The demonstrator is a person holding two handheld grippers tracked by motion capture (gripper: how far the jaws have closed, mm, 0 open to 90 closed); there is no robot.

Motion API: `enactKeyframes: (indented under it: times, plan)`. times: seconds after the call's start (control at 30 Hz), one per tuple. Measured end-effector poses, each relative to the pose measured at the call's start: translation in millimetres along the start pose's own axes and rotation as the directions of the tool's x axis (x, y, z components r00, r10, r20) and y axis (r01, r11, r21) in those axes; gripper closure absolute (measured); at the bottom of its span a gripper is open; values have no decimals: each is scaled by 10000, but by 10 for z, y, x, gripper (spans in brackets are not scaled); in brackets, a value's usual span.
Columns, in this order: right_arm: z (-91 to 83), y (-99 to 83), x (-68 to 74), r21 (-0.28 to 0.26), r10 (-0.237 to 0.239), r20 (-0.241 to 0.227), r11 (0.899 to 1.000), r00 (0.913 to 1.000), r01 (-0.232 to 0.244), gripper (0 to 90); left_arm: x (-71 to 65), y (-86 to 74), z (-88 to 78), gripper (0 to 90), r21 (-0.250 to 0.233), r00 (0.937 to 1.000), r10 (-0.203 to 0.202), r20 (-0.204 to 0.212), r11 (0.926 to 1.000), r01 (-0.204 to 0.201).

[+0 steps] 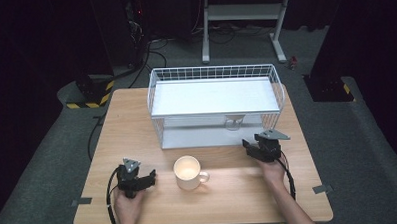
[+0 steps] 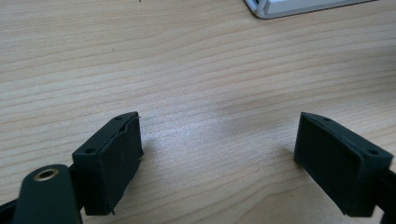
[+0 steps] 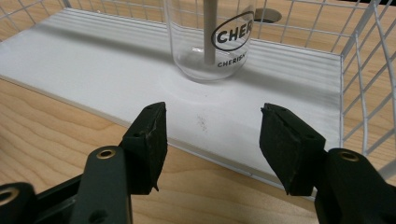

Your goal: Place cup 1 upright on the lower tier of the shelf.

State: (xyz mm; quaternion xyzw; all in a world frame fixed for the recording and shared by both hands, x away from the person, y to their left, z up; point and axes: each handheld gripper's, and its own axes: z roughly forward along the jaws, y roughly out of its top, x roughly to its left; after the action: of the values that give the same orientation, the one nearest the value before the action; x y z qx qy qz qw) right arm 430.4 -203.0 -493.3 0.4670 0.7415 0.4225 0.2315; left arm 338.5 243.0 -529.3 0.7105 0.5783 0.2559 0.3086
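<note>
Clear glass cup (image 3: 208,39) with black letters on it stands on the bottom white shelf (image 3: 116,70) of the white wire rack (image 1: 215,102), near the rack's right end. In the high view you can see it peeking out under the top shelf. It looks like the thing being worked on, because the right gripper (image 3: 212,135) points straight at it. That gripper's jaws are wide apart and hold nothing. They sit low, just in front of the shelf's front edge, and the cup is a little way past them, not touching.

A cream mug with a handle (image 1: 188,173) stands on the light wooden table (image 1: 137,129), between the two hands and in front of the rack. The left gripper (image 2: 217,154) rests near the table's front left, away from the mug, with its jaws wide too (only bare wood lies between them).

My guess is the job has hardly begun: nothing is grabbed yet, and the reach, the squeeze and the carry are all left to do.

Room is tight by the cup. The wire side wall (image 3: 369,84) is close on the right, and the top shelf sits just above. The front of the rack is open, so straight in and straight out looks like the easy way. The table in front has lots of free space.
</note>
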Motion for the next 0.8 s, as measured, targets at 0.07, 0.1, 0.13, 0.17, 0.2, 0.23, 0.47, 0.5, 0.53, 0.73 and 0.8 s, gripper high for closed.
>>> enactKeyframes:
  times: [0.07, 0.1, 0.13, 0.17, 0.2, 0.23, 0.47, 0.5, 0.53, 0.73, 0.8]
  plan:
    - [-13, -6, 1, -37, -31, -26, 10000, 10000, 31, 414, 0, 0, 0, 154, 1, 10000, 0, 1, 10000, 0]
    - [-26, -11, 3, -71, -1, -41, 10000, 10000, 1, 412, 0, 0, 0, 154, 1, 10000, 0, 0, 10000, 0]
    - [-35, -15, 1, -103, -23, -72, 9999, 10000, 22, 411, 0, 0, 0, 154, 0, 10000, 0, 1, 10000, 0]
    - [-44, -18, 2, -122, -15, -87, 9999, 10000, 14, 410, 0, 0, 0, 154, 0, 10000, -1, 1, 10000, 1]
    - [-56, -21, 6, -118, 34, -88, 9999, 10000, -35, 410, 0, 0, 0, 154, -3, 10000, -4, 0, 10000, 4]
    - [-66, -24, 9, -130, 56, -103, 9999, 9999, -58, 408, 0, 0, 0, 154, -1, 10000, 0, -1, 10000, 0]
    - [-116, -41, 12, -269, 75, -176, 9996, 9998, -80, 404, 0, 0, 0, 153, 1, 10000, 0, 1, 10000, 0]
    - [-123, -45, 9, -303, 27, -182, 9995, 9998, -32, 404, 0, 0, 0, 154, -1, 10000, 0, 0, 10000, 0]
    - [-127, -49, 10, -321, 56, -181, 9995, 9998, -61, 403, 0, 0, 0, 154, -2, 10000, 1, -1, 10000, -1]
    - [-164, -66, 8, -352, 99, -211, 9993, 9997, -107, 401, 0, 0, 0, 154, 1, 10000, 0, 0, 10000, 0]
    - [-178, -69, 7, -368, 119, -233, 9992, 9997, -127, 401, 0, 0, 0, 153, -1, 10000, -1, -1, 10000, 1]
